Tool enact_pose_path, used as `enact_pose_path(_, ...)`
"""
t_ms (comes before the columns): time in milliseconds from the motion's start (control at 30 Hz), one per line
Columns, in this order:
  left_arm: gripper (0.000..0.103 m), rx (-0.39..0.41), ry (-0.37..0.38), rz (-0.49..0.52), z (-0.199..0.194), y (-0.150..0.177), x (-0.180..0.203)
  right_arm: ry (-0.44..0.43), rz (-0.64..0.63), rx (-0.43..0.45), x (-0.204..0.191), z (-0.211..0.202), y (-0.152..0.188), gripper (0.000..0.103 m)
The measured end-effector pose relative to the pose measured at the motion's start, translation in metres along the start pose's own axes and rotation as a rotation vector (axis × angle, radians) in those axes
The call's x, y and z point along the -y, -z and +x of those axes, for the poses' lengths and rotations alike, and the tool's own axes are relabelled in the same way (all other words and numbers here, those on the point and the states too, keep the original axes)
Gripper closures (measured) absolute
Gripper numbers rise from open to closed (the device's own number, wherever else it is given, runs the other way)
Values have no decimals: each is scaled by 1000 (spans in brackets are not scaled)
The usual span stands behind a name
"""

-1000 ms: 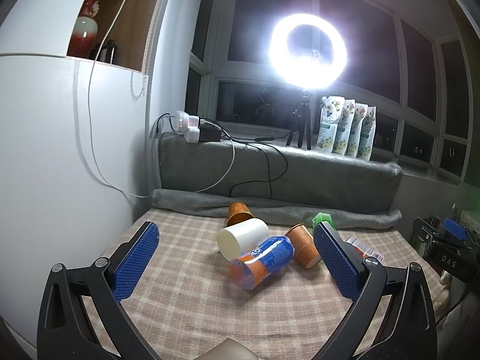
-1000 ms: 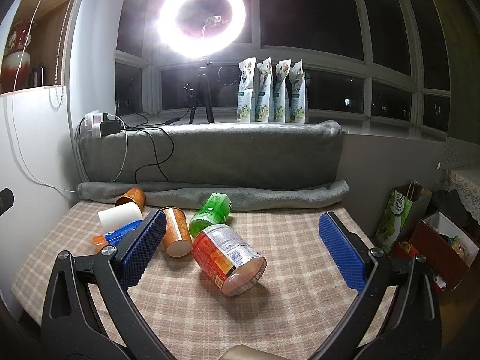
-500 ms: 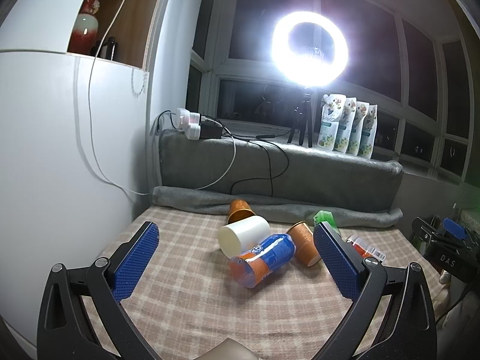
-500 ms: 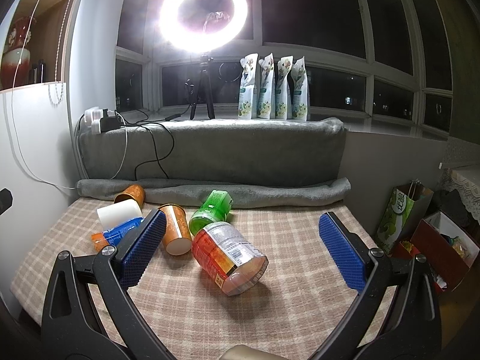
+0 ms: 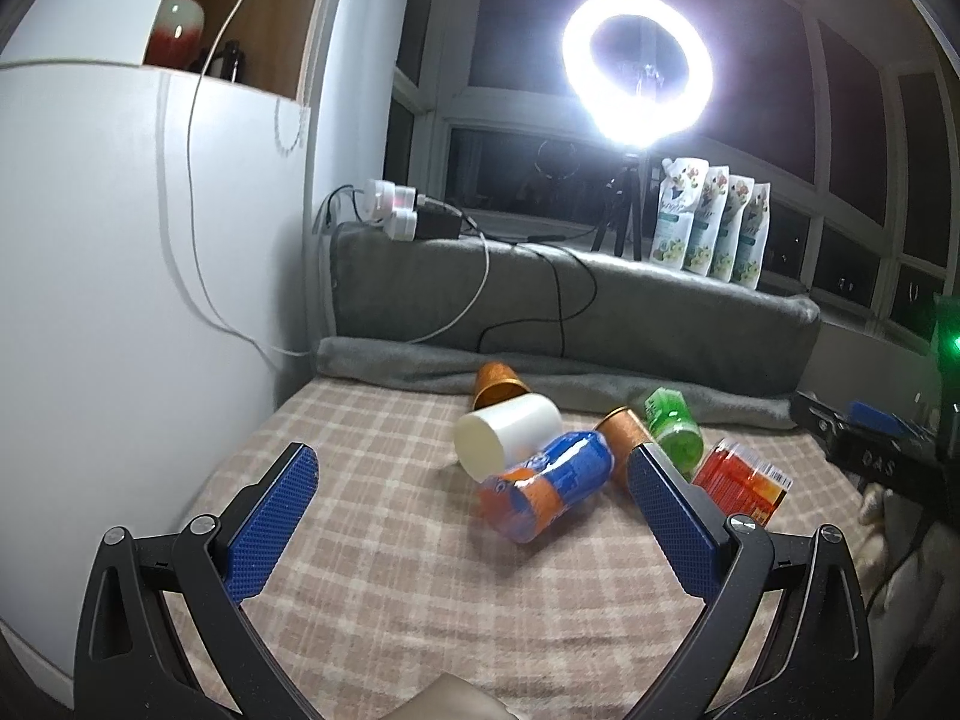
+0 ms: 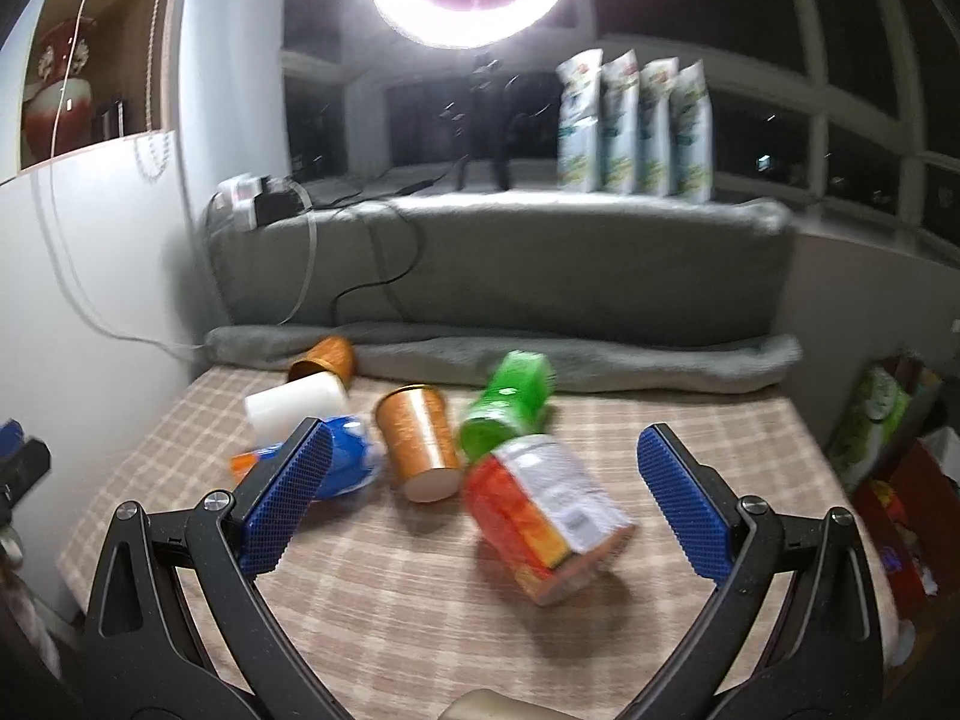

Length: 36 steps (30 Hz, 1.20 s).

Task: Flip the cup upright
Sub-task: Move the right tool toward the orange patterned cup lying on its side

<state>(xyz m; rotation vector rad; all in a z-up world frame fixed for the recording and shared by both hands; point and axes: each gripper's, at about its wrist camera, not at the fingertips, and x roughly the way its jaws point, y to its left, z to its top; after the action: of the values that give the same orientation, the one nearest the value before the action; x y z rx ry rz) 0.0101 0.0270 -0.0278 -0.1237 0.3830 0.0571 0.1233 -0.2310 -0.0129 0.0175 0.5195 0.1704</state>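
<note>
Several cups lie tipped on the checked tablecloth (image 5: 372,588). A white cup (image 5: 507,433) (image 6: 297,404) lies on its side. An orange cup (image 5: 497,385) (image 6: 323,358) lies behind it, by the grey blanket. Another orange cup (image 6: 420,441) (image 5: 624,433) lies on its side, base toward the right wrist camera. My left gripper (image 5: 474,516) is open and empty, short of the pile. My right gripper (image 6: 486,501) is open and empty, with the orange cup and a red-orange can (image 6: 549,525) ahead between its fingers.
A blue-orange bottle (image 5: 543,483) (image 6: 336,459) and a green bottle (image 6: 510,405) (image 5: 675,429) lie in the pile. A rolled grey blanket (image 5: 570,372) lines the back. A white cabinet (image 5: 120,300) stands on the left. Bags and boxes (image 6: 888,450) stand past the table's right edge.
Both grippers have moved forward and dipped toward the pile; the right view is blurred with motion. Jaws stay open. The objects have not moved.
</note>
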Motion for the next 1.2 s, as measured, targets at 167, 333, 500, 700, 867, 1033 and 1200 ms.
enact_pose_path(167, 1, -21, -20, -14, 2, 4, -10, -62, -41, -56, -17, 28, -15, 0)
enact_pose_path(333, 1, -41, -36, -31, 5, 9, -21, -121, -70, -137, -38, 67, -32, 0)
enact_pose_path(500, 1, -66, -36, -38, 10, 16, -25, -179, -70, -229, -60, 112, -52, 0)
enact_pose_path(700, 1, -109, -27, -48, 17, 27, -31, -216, -36, -373, -86, 185, -67, 0)
enact_pose_path(867, 1, -139, -34, -60, 22, 34, -40, -217, 20, -487, -100, 244, -73, 0)
enact_pose_path(1033, 1, -150, -61, -88, 26, 36, -55, -205, 47, -587, -117, 296, -71, 7)
enact_pose_path(1200, 1, -156, -88, -115, 31, 36, -72, -223, 87, -662, -128, 324, -62, 12)
